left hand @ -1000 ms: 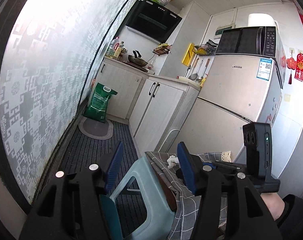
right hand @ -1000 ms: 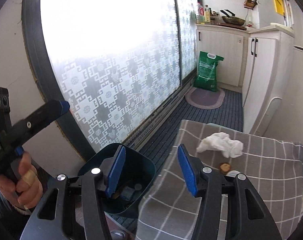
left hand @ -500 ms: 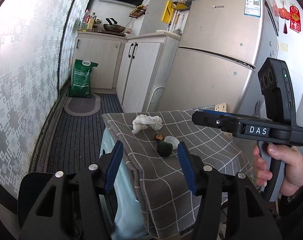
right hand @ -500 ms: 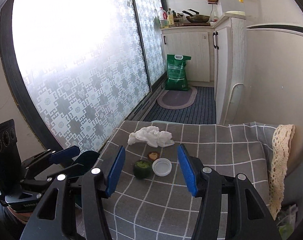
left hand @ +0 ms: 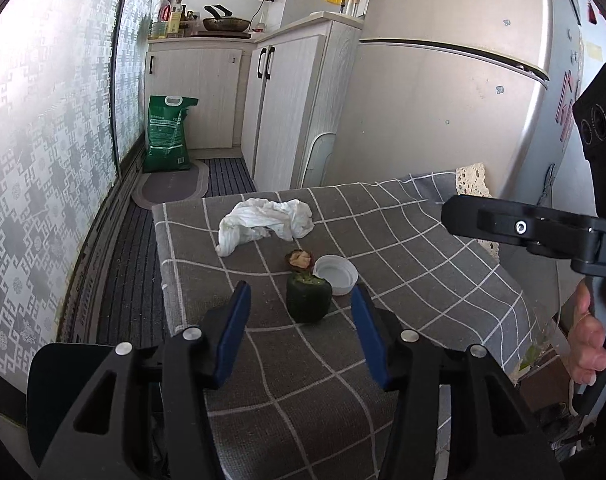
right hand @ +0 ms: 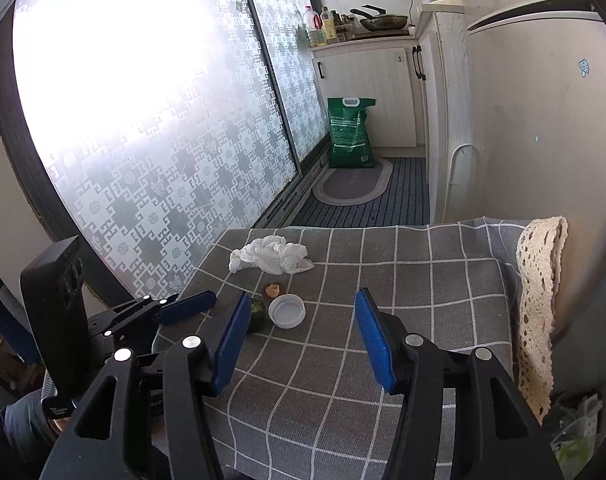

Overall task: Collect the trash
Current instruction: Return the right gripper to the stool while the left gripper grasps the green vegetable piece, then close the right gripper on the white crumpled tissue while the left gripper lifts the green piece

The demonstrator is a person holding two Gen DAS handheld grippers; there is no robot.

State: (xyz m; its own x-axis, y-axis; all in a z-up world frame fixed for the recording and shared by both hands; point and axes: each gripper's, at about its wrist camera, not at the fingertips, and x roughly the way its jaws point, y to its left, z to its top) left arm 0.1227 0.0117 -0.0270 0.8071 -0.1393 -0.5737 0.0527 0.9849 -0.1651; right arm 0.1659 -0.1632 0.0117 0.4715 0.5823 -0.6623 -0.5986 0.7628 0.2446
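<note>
The green vegetable piece [left hand: 308,299] stands on the checked cloth of the tabletop [left hand: 423,264], touching the white bottle cap [left hand: 337,274] on one side, with a small brown scrap [left hand: 299,259] just behind it and the crumpled white tissue [left hand: 265,222] farther behind. The left gripper [left hand: 301,322] hovers just before the green piece, jaws spread and empty. The right gripper [right hand: 303,340] is near the cap, jaws spread too. All four pieces lie uncollected, so the task seems hardly begun.
</note>
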